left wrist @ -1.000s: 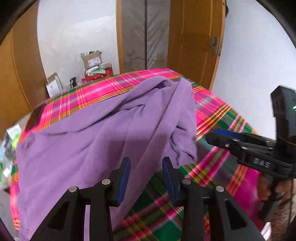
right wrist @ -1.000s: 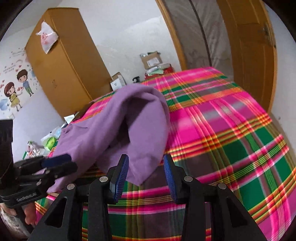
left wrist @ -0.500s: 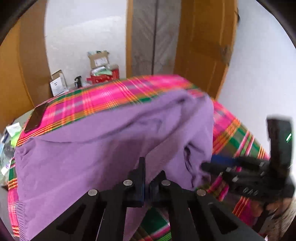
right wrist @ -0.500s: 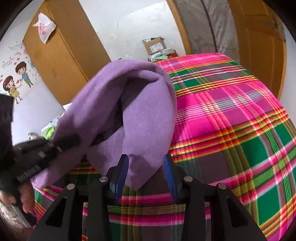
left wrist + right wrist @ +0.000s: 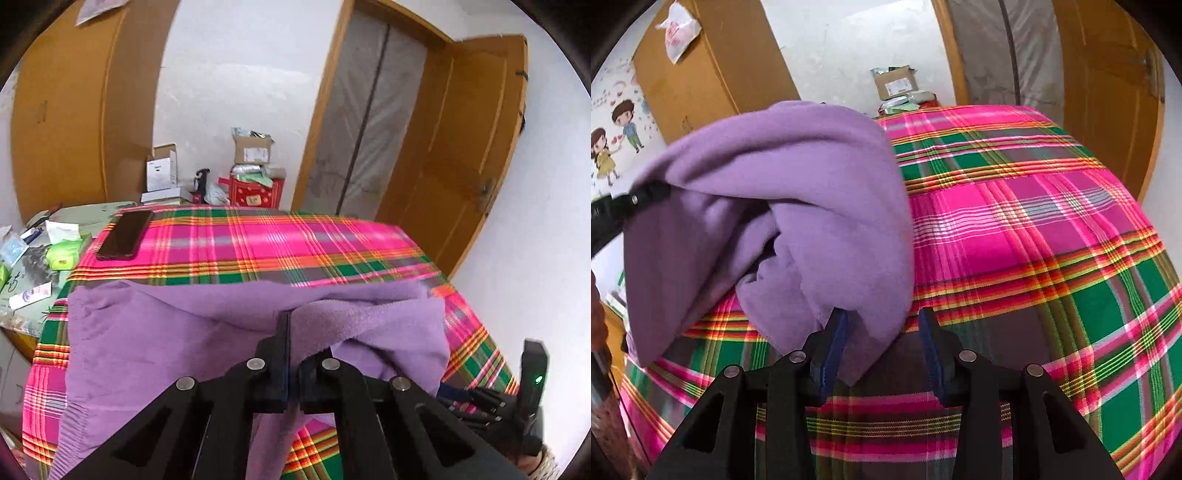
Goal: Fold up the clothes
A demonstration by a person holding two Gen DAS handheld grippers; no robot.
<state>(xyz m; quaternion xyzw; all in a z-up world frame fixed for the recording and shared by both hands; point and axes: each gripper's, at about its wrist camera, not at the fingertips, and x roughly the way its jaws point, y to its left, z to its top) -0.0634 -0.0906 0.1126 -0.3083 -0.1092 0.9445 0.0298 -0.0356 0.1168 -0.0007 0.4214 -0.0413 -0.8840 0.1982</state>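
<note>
Purple fleece garment point(image 5: 155, 343) lies on the plaid bedspread point(image 5: 258, 251), one edge lifted. Left gripper point(image 5: 291, 332): jaws closed, pinching a fold of it. Right gripper point(image 5: 882, 332): jaws apart, a hanging corner of the garment between them, not clamped. Black phone point(image 5: 125, 239) at far left corner of the bedspread.

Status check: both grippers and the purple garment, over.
Left gripper shut on purple garment, lifting an edge. Right gripper open, hanging corner between its fingers. Phone on plaid cloth, far corner.
</note>
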